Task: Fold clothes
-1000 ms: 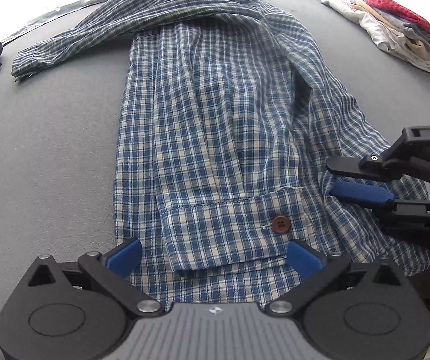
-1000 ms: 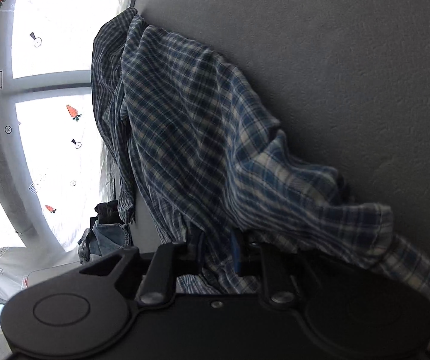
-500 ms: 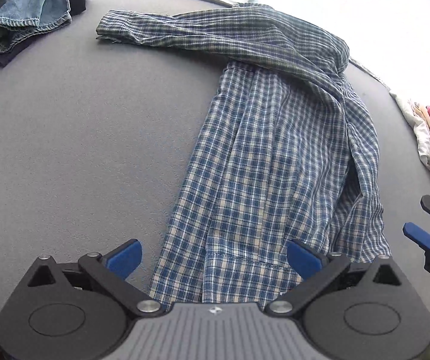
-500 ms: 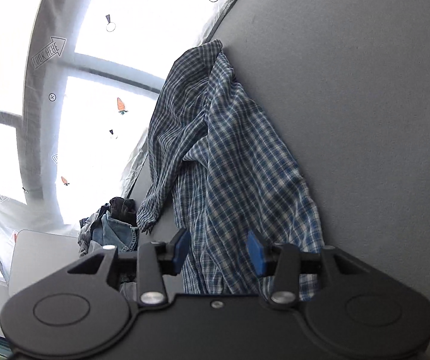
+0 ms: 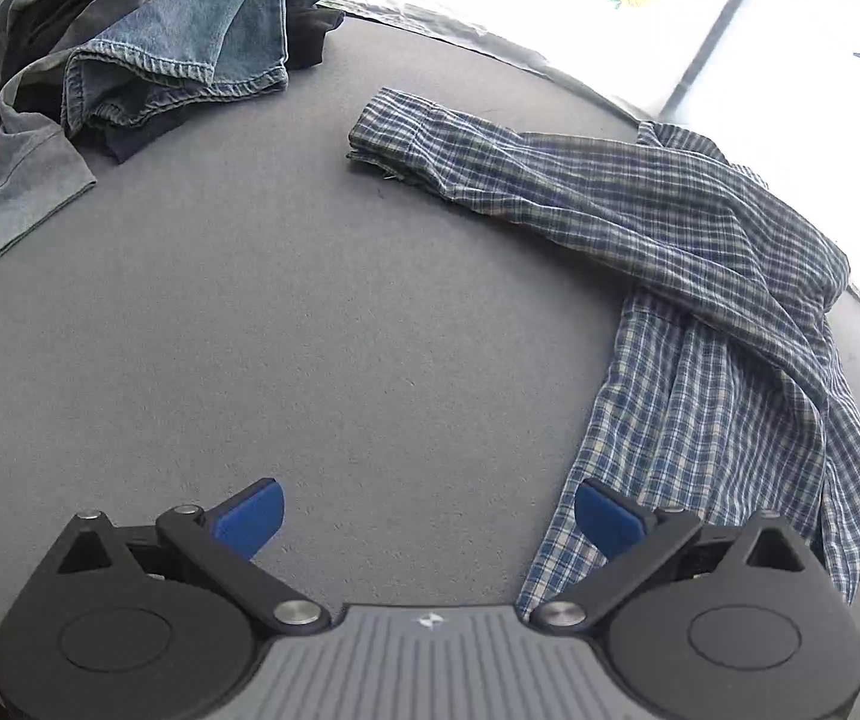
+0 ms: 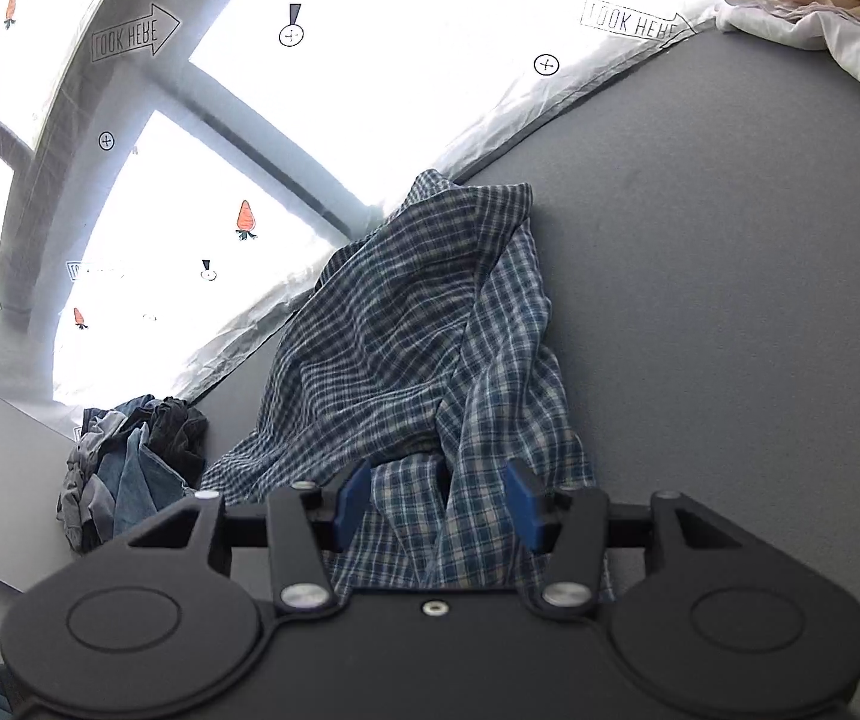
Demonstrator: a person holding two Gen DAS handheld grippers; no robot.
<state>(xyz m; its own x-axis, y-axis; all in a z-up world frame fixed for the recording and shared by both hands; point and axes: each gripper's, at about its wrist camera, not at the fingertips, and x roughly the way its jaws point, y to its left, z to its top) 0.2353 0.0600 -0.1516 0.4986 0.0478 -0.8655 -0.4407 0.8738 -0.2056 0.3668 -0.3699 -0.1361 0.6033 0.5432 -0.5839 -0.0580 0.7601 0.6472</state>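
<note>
A blue and white checked shirt (image 5: 718, 372) lies on the grey table (image 5: 250, 330), its body folded narrow and one sleeve (image 5: 490, 168) stretched out to the left. My left gripper (image 5: 427, 516) is open above bare table just left of the shirt's hem, holding nothing. In the right wrist view the same shirt (image 6: 418, 348) lies ahead and under my right gripper (image 6: 437, 501). Its jaws are opening, raised above the cloth, and the blue pads press on nothing.
A heap of denim and dark clothes (image 5: 130, 48) lies at the table's far left corner, seen too as a heap (image 6: 130, 456) in the right wrist view. A stack of folded light clothes (image 6: 820, 0) rests at the far right. A bright window with a printed sheet (image 6: 190, 180) runs behind the table.
The right gripper let go of the shirt, opened and lifted away. The left gripper swung left off the shirt's cuff and hem, over bare table. Both wrists rolled.
</note>
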